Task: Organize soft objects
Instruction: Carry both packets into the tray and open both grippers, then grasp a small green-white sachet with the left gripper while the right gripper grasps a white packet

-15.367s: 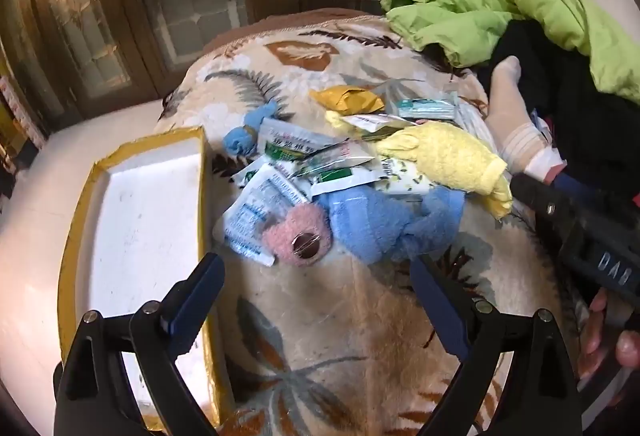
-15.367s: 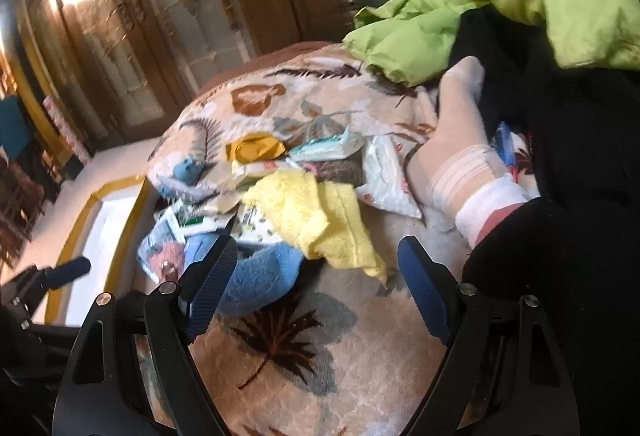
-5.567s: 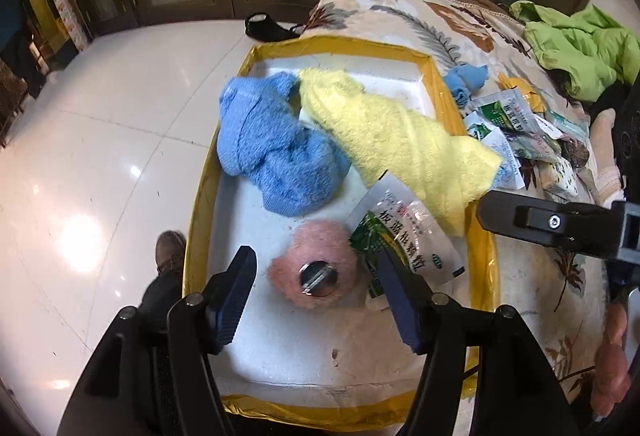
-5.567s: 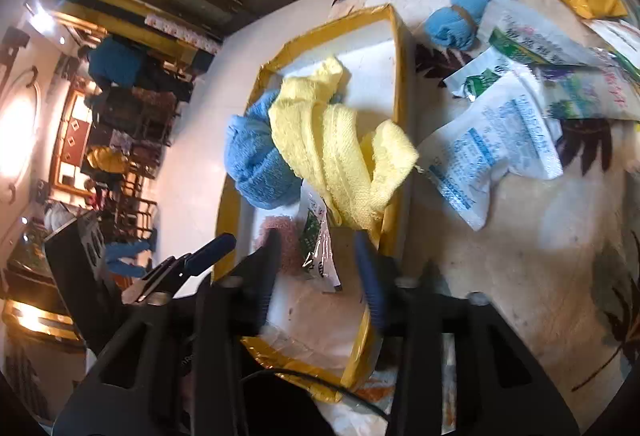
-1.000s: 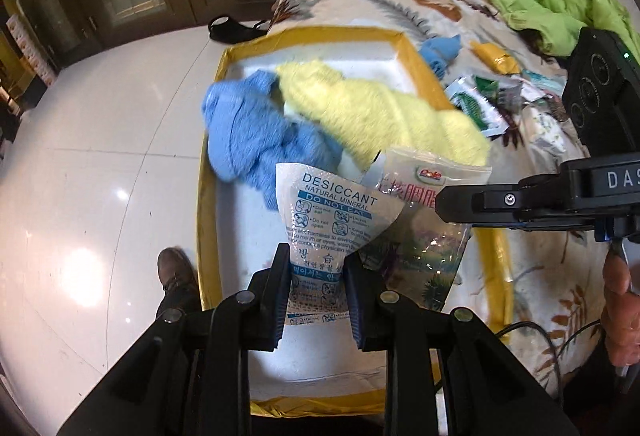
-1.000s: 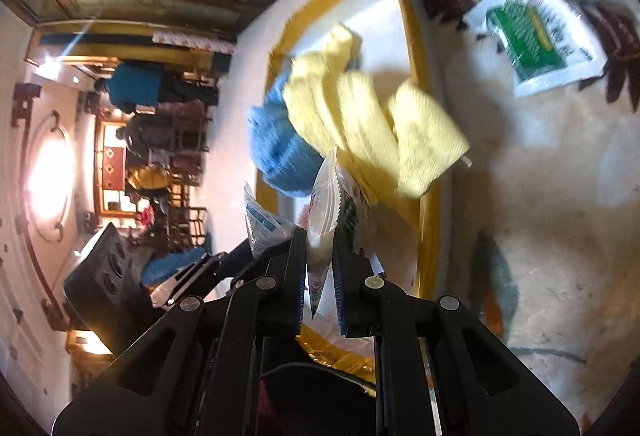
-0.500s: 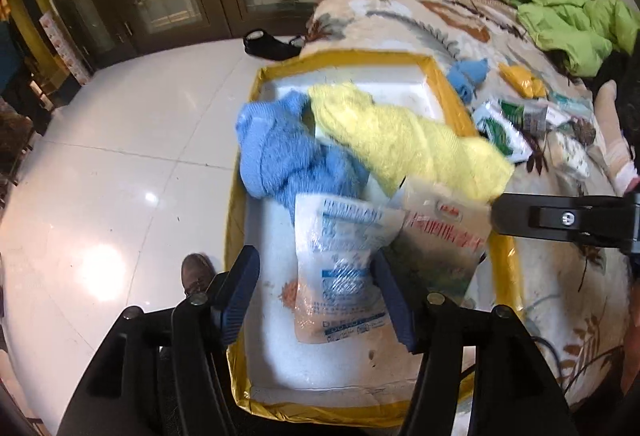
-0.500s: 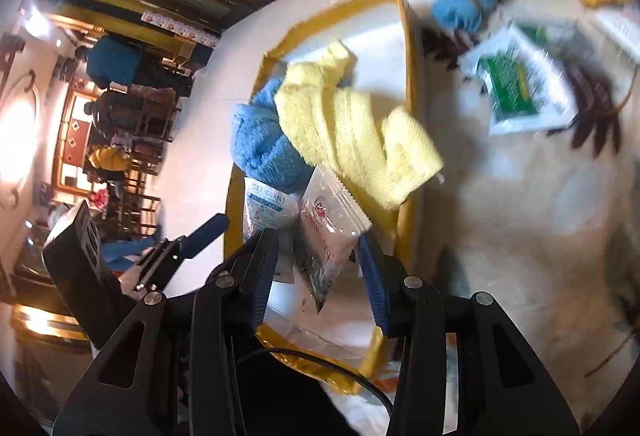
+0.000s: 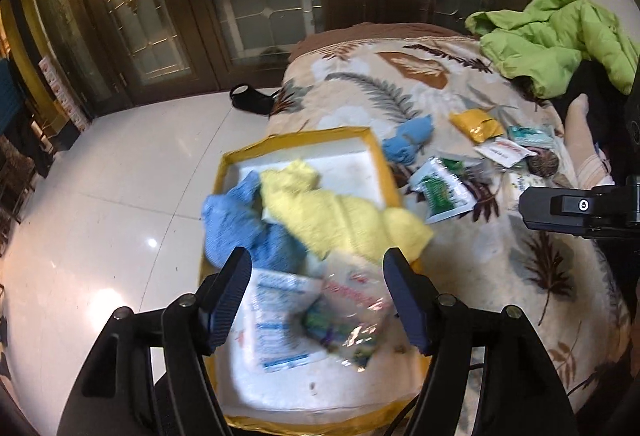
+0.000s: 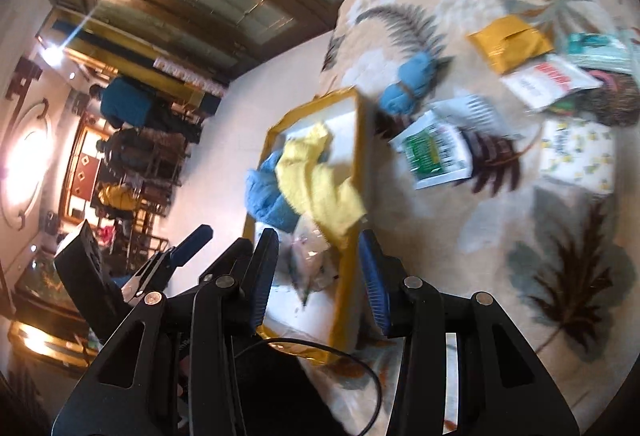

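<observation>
- Left gripper [image 9: 316,290]: jaws spread and opening wider, nothing clamped. The packets seen between its fingers lie below them in the tray.
- Right gripper [image 10: 318,276]: jaws parted, released, nothing pinched; the tray's near corner shows in the gap.
- Shallow white tray with yellow rim [image 9: 360,134] sits at the edge of the leaf-patterned beige blanket [image 9: 500,248], beside the glossy white tiled floor [image 9: 120,196].
- In the tray: crumpled blue towel [image 9: 236,228] on the floor side, touching the yellow terry cloth [image 9: 340,212], whose end droops over the rim on the blanket side.
- Also in the tray, nearer the camera: white sachet with blue print [image 9: 276,320] and a clear plastic snack bag with red lettering [image 9: 352,312], overlapping. Blurred.
- On the blanket, outside the tray: small blue sock bundle [image 9: 410,140] just beside the rim, green-and-white packet [image 9: 442,192], mustard-yellow pouch [image 9: 476,124], white packet with red label [image 9: 502,150].
- Lime green jacket [image 9: 556,36] lies at the far end of the blanket.
</observation>
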### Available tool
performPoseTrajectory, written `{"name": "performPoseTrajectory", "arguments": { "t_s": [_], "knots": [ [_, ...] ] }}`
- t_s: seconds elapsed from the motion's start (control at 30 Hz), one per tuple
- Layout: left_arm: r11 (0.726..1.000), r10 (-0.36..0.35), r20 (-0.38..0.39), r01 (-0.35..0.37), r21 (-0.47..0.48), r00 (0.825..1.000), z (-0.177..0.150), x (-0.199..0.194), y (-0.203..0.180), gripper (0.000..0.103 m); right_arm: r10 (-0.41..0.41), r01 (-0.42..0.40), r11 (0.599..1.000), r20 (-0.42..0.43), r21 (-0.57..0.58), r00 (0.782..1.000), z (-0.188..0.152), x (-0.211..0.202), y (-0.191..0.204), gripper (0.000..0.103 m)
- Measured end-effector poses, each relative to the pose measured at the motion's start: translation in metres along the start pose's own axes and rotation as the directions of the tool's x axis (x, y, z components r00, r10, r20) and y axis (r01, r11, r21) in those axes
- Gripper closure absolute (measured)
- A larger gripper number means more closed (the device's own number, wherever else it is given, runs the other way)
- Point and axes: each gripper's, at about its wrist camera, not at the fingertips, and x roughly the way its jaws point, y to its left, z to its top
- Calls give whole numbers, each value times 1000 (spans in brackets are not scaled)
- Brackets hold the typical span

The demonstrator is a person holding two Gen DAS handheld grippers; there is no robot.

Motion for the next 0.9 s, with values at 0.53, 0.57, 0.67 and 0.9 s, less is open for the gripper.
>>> {"name": "performPoseTrajectory", "arguments": {
  "t_s": [0.53,0.57,0.67,0.9],
  "knots": [
    [994,-70,-13,71,82,997,25,15,-69,34,-28,16,992,100,121,995,2,-64,-61,61],
    [994,-82,-21,83,76,996,26,17,-70,34,-30,17,992,104,127,994,2,-66,-64,61],
    [990,-133,-48,135,41,990,32,26,-74,34,-38,20,988,118,150,992,2,-73,-76,61],
    [985,-162,-112,167,36,980,35,53,-92,34,-39,7,972,132,234,991,1,-81,-109,61]
  ]
}}
